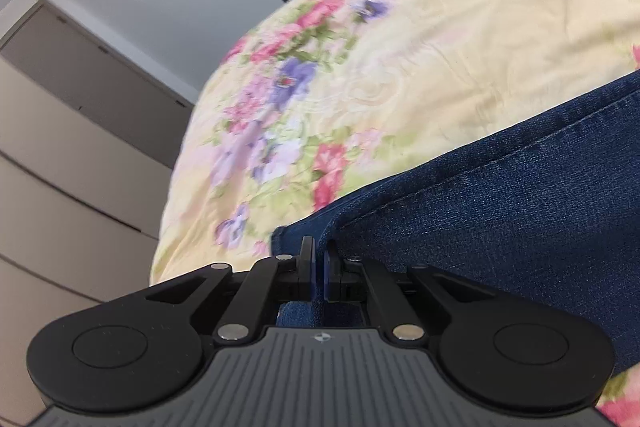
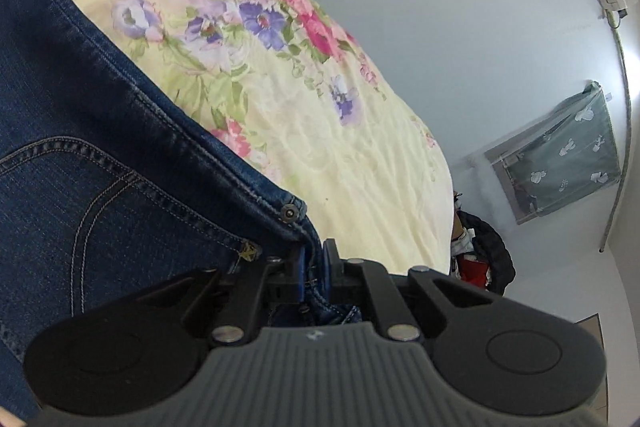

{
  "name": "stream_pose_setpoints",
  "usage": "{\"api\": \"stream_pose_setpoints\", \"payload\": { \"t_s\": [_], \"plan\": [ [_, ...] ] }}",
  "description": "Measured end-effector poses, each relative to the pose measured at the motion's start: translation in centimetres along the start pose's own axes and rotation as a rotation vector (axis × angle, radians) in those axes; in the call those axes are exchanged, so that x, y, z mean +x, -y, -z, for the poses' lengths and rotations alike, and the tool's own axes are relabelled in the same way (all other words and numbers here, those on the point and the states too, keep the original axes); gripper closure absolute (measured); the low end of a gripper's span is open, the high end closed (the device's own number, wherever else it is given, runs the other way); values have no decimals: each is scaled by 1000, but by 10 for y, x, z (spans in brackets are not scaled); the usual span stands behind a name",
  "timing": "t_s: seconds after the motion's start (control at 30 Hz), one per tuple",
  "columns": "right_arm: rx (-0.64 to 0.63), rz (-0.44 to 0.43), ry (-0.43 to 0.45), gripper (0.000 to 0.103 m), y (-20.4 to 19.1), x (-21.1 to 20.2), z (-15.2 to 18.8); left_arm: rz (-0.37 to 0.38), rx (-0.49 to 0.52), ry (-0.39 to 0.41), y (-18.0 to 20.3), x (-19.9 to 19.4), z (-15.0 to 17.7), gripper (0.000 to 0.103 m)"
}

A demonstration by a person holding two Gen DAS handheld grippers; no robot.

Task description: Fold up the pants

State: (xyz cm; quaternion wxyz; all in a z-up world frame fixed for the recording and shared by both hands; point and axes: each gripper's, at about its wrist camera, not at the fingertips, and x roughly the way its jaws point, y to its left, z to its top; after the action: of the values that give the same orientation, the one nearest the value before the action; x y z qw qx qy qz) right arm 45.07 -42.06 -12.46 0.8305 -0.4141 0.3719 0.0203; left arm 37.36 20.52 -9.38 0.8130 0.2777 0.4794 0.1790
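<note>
Blue denim jeans (image 1: pixel 520 211) stretched across a bed under a floral yellow bedspread (image 1: pixel 400 67), pinched at two places along one edge. Left gripper (image 1: pixel 319 259) with jaws nearly together, clamped on a folded corner of denim; cloth running off to the right and up from the jaws, a stitched seam marking the long edge. Right gripper (image 2: pixel 313 261) likewise closed on the jeans (image 2: pixel 100 147), at the waistband end, with a rivet (image 2: pixel 290 213) just beyond the jaws and a curved pocket seam (image 2: pixel 92 203) to the left; the garment spreading leftward and away.

Judging from both views: one jeans edge held between the two grippers, each facing the bed, the fabric between them. Long axis apparently running left to right, so neither gripper nearer than the other; each at its own end. Probably a fold in progress, with the held edge to be carried forward over the far cloth. Which end the left gripper holds: not clear from its view. Behind, a pale wardrobe (image 1: pixel 80 147) on the left, a cactus-print cloth cabinet (image 2: pixel 560 163) on the right.
</note>
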Motion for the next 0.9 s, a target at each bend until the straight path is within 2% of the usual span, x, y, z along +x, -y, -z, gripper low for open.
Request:
{"api": "stream_pose_setpoints", "payload": {
  "t_s": [0.1, 0.17, 0.3, 0.37, 0.4, 0.53, 0.6, 0.63, 0.77, 0.9],
  "plan": [
    [-53, -13, -44, 102, -21, 30, -2, 12, 70, -26, 17, 30, -6, 100],
    [-71, -16, -60, 102, -29, 44, -3, 32, 77, -38, 21, 46, -6, 97],
    [-78, -27, -82, 102, -32, 58, -4, 59, 133, -55, 24, 69, 0, 78],
    [-90, -23, -88, 102, -34, 61, -4, 82, 173, -33, 17, 71, 3, 67],
    [-96, -20, -90, 101, -35, 61, -6, 105, 178, -39, 10, 70, 4, 67],
    [-104, -10, -98, 101, -37, 59, -5, 137, 223, -101, -21, 72, 10, 67],
    [-107, -2, -103, 101, -38, 60, -7, 157, 208, -122, -32, 75, 17, 73],
    [-105, 0, -106, 101, -39, 62, -8, 169, 191, -120, -36, 75, 20, 75],
    [-103, 14, -119, 100, -44, 65, -9, 189, 146, -87, -37, 74, 27, 98],
    [-131, 33, -122, 101, -45, 60, -10, 196, 96, -63, -50, 69, 20, 99]
  ]
}}
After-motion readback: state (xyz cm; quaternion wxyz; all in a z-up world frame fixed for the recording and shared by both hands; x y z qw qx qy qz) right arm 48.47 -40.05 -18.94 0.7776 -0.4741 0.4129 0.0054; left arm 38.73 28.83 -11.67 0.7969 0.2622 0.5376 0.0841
